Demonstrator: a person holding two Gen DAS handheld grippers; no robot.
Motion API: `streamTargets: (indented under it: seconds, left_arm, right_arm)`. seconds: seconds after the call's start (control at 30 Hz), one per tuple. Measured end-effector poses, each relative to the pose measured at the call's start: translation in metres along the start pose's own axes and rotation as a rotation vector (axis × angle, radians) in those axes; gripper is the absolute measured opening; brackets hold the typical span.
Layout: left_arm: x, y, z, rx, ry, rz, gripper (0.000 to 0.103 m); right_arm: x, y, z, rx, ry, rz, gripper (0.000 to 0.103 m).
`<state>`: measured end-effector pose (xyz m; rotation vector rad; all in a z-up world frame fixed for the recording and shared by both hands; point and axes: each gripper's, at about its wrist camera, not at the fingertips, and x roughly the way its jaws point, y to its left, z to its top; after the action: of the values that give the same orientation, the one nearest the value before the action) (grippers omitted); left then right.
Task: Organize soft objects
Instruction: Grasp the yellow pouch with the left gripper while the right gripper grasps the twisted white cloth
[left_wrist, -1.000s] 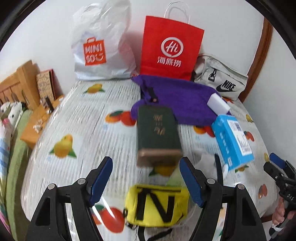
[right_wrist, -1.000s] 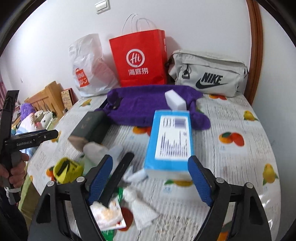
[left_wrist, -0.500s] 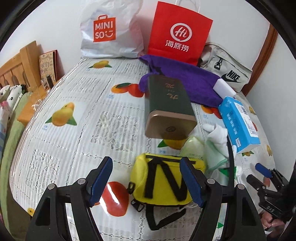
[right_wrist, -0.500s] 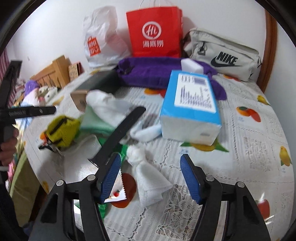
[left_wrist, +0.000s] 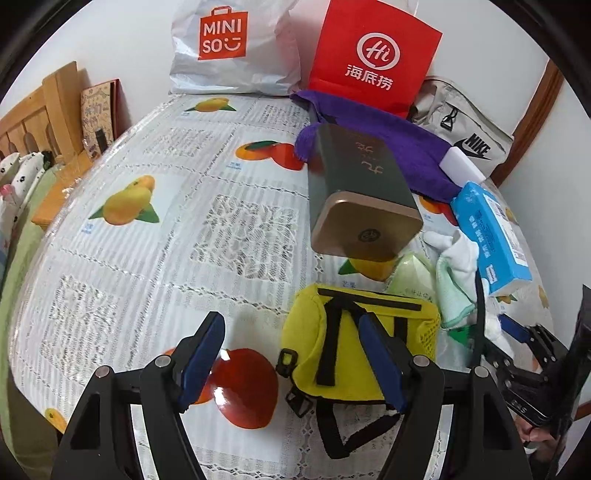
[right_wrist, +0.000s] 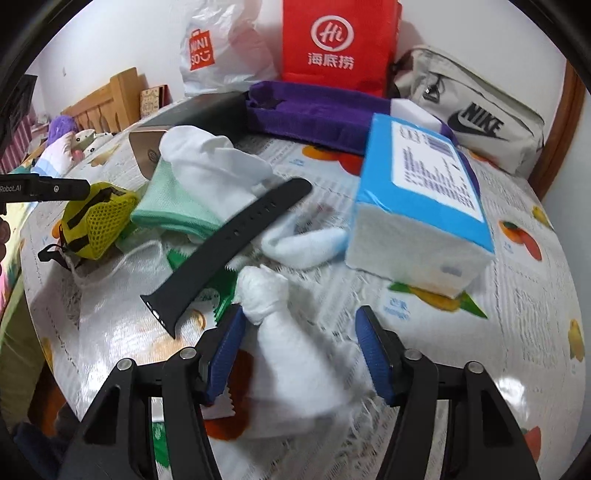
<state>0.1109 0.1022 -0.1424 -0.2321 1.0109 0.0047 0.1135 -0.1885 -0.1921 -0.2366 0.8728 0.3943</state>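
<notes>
White cloth, the knotted white rag (right_wrist: 291, 350), is being framed by the spread jaws of the right gripper (right_wrist: 300, 354), near the table's front edge; nothing is being pinched yet. A bad grasp is judged likely if the jaws are closed now: the green wrapper (right_wrist: 221, 295) and the black watch strap (right_wrist: 229, 247), lying just left of the rag and partly over it, could be caught as well, and the loose rag could be dragged across the slick tablecloth (left_wrist: 147, 258) rather than lifted. The left gripper (left_wrist: 291, 354) is also being held wide apart, with its right finger over the yellow pouch (left_wrist: 354, 347) and its left finger over bare cloth, so the pouch could be pushed right instead of being gripped.

Counted from largest to smallest: one tablecloth, two carrier bags, one grey Nike bag (right_wrist: 476, 96), one purple towel (right_wrist: 317, 114), one blue tissue pack (right_wrist: 424, 195), one dark green tin (left_wrist: 358, 192), one yellow pouch, one mint cloth (right_wrist: 173, 206), two white rags, one white sponge block (left_wrist: 463, 166), one watch strap.
</notes>
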Motion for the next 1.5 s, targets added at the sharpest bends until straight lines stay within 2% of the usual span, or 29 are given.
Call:
streamTargets:
  seconds: [0.07,0.13,0.17,0.4,0.47,0.57,0.63,0.87,0.9,1.17,1.5]
  left_arm:
    - [0.002,-0.001,-0.001,0.006,0.006,-0.019,0.073]
    - [0.007,-0.002,-0.002,0.011,0.019,-0.026,0.073]
    - [0.009,-0.003,-0.002,0.01,0.023,-0.028,0.073]
    - [0.02,-0.006,-0.005,0.025,-0.009,-0.004,0.073]
    - [0.021,-0.006,-0.005,0.027,-0.024,-0.009,0.067]
    - [0.022,-0.006,-0.005,0.034,-0.043,-0.008,0.051]
    - [0.023,-0.008,-0.005,0.048,-0.038,-0.04,0.033]
    - [0.014,-0.003,-0.008,0.021,-0.042,-0.073,0.029]
    - [0.011,-0.002,-0.008,0.019,-0.048,-0.073,0.024]
    - [-0.01,-0.001,-0.004,0.028,-0.082,-0.051,0.024]
    - [-0.033,-0.001,0.005,0.008,-0.117,-0.068,0.024]
  right_arm:
    - [0.0,0.002,0.001,-0.009,-0.016,0.008,0.029]
    - [-0.001,0.0,0.002,-0.008,-0.011,0.014,0.014]
    - [-0.002,-0.001,0.002,-0.003,-0.009,0.017,0.013]
    - [-0.016,-0.024,-0.012,0.055,0.0,-0.015,0.011]
    - [-0.018,-0.035,-0.019,0.095,0.011,-0.028,0.011]
    - [-0.02,-0.047,-0.027,0.146,0.007,-0.023,0.011]
    - [-0.02,-0.049,-0.028,0.156,0.007,-0.019,0.011]
    - [-0.02,-0.049,-0.029,0.155,-0.003,-0.029,0.011]
    - [-0.02,-0.05,-0.03,0.163,-0.003,-0.025,0.011]
    - [-0.022,-0.056,-0.026,0.208,-0.003,-0.004,0.01]
    - [-0.041,-0.058,-0.014,0.243,-0.038,0.031,0.01]
